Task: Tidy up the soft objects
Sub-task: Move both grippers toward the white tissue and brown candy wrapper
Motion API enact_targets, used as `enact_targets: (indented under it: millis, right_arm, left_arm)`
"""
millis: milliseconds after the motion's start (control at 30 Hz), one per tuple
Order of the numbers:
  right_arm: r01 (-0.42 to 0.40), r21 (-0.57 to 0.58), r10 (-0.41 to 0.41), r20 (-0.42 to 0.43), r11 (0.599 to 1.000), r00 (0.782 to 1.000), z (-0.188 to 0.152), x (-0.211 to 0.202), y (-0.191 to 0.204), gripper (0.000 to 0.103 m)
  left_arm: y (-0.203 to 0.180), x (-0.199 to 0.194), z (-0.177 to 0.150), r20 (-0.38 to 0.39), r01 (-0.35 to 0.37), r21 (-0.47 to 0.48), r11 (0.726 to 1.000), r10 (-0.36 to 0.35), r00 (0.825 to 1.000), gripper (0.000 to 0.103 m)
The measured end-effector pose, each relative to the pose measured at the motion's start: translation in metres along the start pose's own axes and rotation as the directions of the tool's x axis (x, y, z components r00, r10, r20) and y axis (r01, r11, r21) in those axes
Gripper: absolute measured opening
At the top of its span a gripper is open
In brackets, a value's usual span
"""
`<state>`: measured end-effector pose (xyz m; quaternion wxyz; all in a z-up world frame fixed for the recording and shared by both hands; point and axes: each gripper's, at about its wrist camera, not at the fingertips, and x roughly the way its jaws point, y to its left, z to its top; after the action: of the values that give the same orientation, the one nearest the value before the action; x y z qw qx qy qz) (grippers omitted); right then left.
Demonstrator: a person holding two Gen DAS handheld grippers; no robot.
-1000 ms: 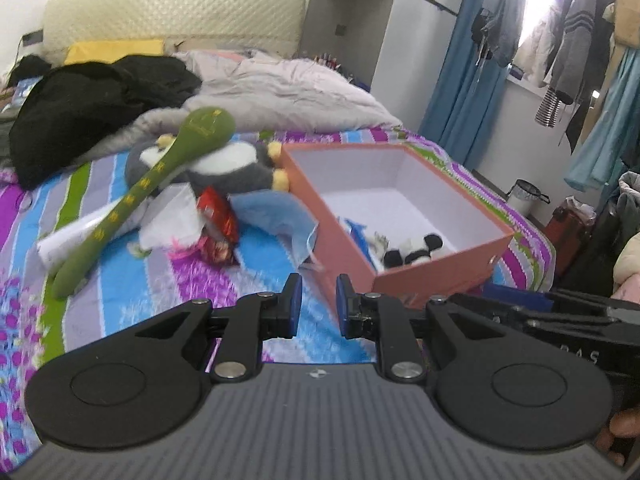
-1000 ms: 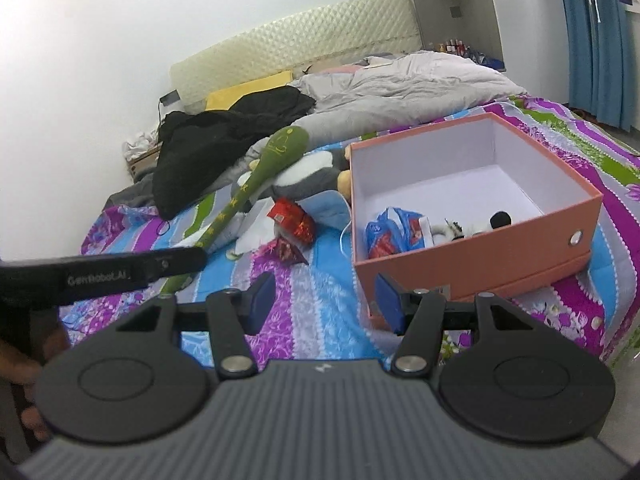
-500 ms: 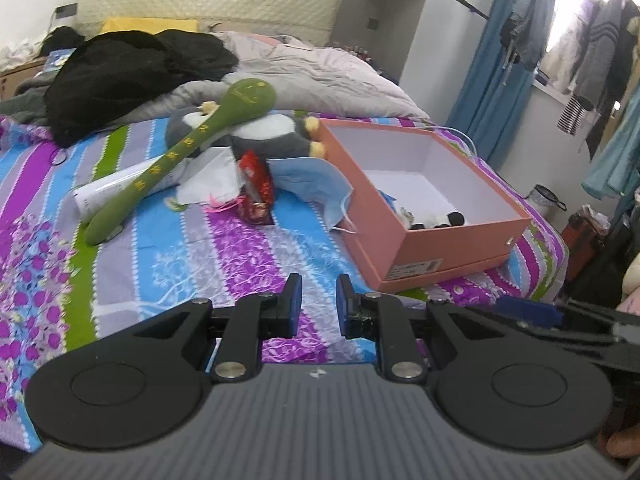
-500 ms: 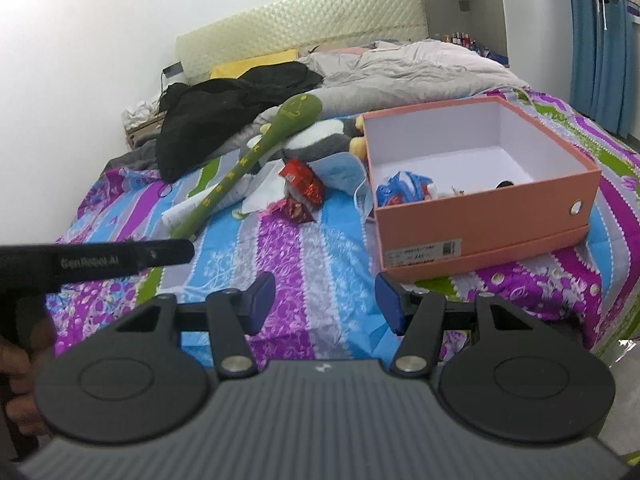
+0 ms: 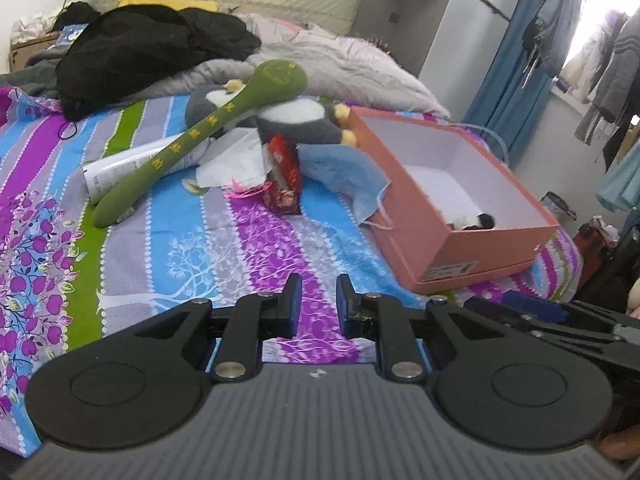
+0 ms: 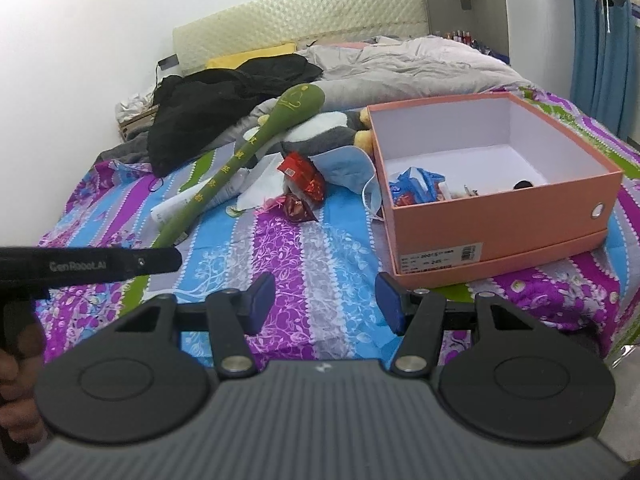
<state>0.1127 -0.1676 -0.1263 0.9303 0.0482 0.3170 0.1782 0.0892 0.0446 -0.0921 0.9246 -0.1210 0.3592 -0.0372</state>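
Working across from nine o'clock in the left wrist view, a long green plush stick (image 5: 200, 142) is lying slantwise on the striped bedspread (image 5: 168, 248), its round head resting on a grey and white plush toy (image 5: 296, 120) at about twelve o'clock. A white tube (image 5: 120, 168) is poking out from under the stick, with crumpled white paper (image 5: 236, 162) beside it. Next, a red snack packet (image 5: 284, 180) is standing at twelve o'clock, touching a blue face mask (image 5: 352, 172) that is leaning against the wall of the pink box (image 5: 472, 248) at two o'clock. A few small items are already sitting inside the box, near its front corner.

The left gripper (image 5: 316, 306) is hovering over bare bedspread at six o'clock, its jaws nearly together with only a narrow gap and nothing between them. The right gripper (image 6: 326, 304) is likewise hanging over the bedspread, jaws parted about halfway and empty.

Several soft things are waiting outside the box, so the sorting is probably partway done. The pile is overlapping, and that is the risk: pulling the plush toy could be dragging the stick, tube and paper along. The left jaws look too narrow for the bulky toy. The mask's loop could be snagging on the box edge.
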Motion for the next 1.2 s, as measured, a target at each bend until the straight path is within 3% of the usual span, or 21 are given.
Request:
enact_targets:
  millis: [367,433,500,967,1200]
  right_arm:
    - [0.002,-0.028,-0.002,-0.016,1.0,1.0,0.008,0.053,0.012,0.058]
    - [-0.001,-0.024,0.001,-0.026,1.0,1.0,0.011,0.064,0.013,0.058]
    - [-0.008,-0.02,0.007,-0.028,1.0,1.0,0.014,0.074,0.013,0.058]
    - [-0.03,-0.019,0.029,-0.051,0.999,0.998,0.037,0.151,0.019,0.058]
    - [-0.04,-0.058,0.035,-0.087,0.998,0.996,0.042,0.203,0.017,0.058]
  left_arm:
    - [0.038,0.059,0.005,-0.065,-0.053,-0.029,0.998,0.051,0.997,0.022]
    - [0.044,0.07,0.005,-0.074,-0.063,-0.04,0.997,0.06,0.995,0.027]
    - [0.049,0.08,0.006,-0.078,-0.072,-0.049,0.996,0.068,0.995,0.041]
    - [0.085,0.15,0.018,-0.107,-0.128,-0.089,0.988,0.119,0.987,0.042]
    - [0.099,0.183,0.043,-0.091,-0.111,-0.097,0.989,0.102,0.991,0.042]
